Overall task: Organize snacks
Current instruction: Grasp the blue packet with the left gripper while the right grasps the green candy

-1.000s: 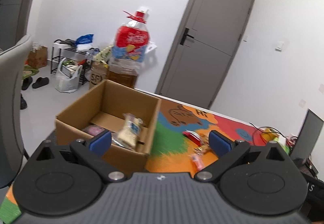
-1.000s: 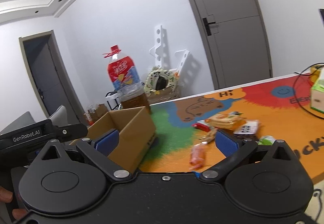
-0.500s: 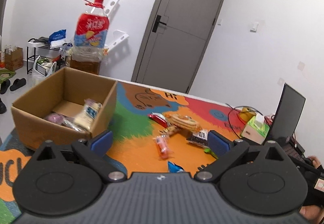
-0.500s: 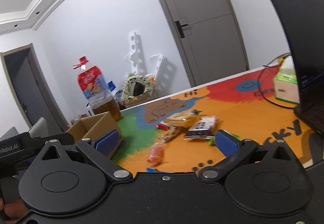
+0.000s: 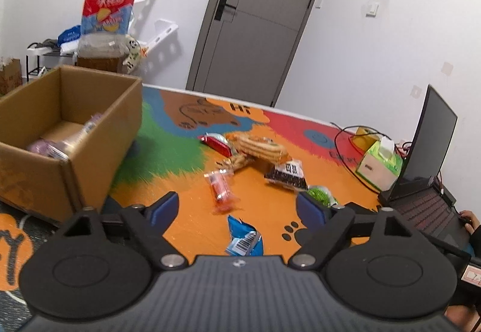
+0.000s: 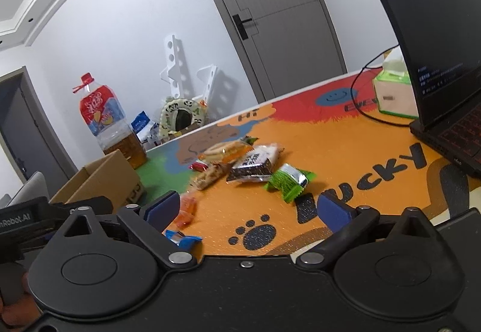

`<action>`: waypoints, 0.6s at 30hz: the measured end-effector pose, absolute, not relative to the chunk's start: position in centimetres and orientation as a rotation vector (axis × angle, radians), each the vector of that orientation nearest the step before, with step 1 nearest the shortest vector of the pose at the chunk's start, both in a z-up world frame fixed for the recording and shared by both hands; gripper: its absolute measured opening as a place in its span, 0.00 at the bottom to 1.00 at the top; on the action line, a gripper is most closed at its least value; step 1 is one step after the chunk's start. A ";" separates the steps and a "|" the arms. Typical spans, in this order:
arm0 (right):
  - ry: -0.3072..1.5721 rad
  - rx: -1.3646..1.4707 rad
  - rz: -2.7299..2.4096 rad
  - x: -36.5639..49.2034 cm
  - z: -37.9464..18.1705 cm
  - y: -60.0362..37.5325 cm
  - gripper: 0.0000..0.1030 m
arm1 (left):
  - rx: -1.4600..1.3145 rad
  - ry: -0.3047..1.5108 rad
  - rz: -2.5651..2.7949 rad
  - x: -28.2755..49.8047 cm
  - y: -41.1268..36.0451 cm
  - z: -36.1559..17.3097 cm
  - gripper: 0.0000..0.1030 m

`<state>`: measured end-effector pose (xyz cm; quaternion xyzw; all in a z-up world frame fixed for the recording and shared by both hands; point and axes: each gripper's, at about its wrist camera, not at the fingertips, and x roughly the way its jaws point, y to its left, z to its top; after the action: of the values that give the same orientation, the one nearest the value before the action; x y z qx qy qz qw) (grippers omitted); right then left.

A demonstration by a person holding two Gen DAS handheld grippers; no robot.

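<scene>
Several snack packets lie loose on the colourful mat: an orange packet (image 5: 221, 189), a blue packet (image 5: 244, 237), a green packet (image 6: 288, 180), a dark packet (image 6: 255, 162) and a biscuit pack (image 5: 258, 147). A cardboard box (image 5: 99, 133) at the left holds a few snacks. My left gripper (image 5: 237, 208) is open and empty above the orange and blue packets. My right gripper (image 6: 248, 210) is open and empty, just short of the green packet; the blue packet (image 6: 180, 237) lies by its left finger.
A large bottle (image 5: 105, 19) stands behind the box. An open laptop (image 6: 436, 61), a tissue box (image 5: 378, 160) and a black cable (image 5: 345, 136) occupy the table's right side. The left gripper's body (image 6: 36, 217) shows at the right wrist view's left edge.
Both grippers have swung right, away from the box, and lowered toward the loose snacks. The packets now sit closer between the fingers. Both stay open and empty.
</scene>
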<state>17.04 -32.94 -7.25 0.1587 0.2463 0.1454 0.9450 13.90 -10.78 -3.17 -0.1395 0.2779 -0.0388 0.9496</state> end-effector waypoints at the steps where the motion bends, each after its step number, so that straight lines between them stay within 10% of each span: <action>1: 0.504 0.319 0.294 17.2 -7.4 -33.0 0.93 | -0.287 0.579 -0.083 14.2 -10.9 -3.6 0.76; 13: 0.531 0.292 0.248 20.0 -8.4 -33.4 0.91 | -0.293 0.716 -0.118 17.0 -12.5 -8.1 0.57; 18: 0.536 0.260 0.257 21.3 -8.4 -32.5 0.91 | -0.281 0.728 -0.122 17.2 -12.4 -8.9 0.31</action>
<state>21.29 -32.45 -8.40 0.1279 0.2634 0.1265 0.9478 17.25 -12.37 -8.88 -0.1368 0.3545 -0.0597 0.9231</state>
